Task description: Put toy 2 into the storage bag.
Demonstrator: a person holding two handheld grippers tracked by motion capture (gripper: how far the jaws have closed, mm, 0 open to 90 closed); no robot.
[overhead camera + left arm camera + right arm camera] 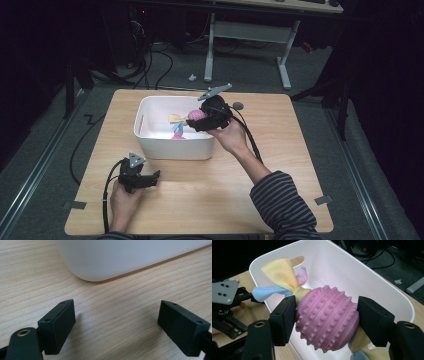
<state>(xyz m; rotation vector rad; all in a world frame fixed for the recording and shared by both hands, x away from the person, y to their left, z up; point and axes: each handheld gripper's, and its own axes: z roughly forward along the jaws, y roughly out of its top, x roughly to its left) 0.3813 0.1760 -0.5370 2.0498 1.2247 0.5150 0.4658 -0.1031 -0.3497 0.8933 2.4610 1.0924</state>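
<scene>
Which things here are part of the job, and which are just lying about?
In the job:
- pink spiked ball toy with cloth tails, clamped in the right gripper
- white bin, under the toy

Lying about:
- left gripper, open on the table
- white scrap on the floor

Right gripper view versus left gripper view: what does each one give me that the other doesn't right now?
Right gripper view: the right gripper shut on the pink spiky ball with its pastel cloth strips, held over the inside of the white bin. Left gripper view: the left gripper open over bare table, with nothing between its jaws, facing the bin's rounded outer corner. Both show the bin and the wooden tabletop.
</scene>
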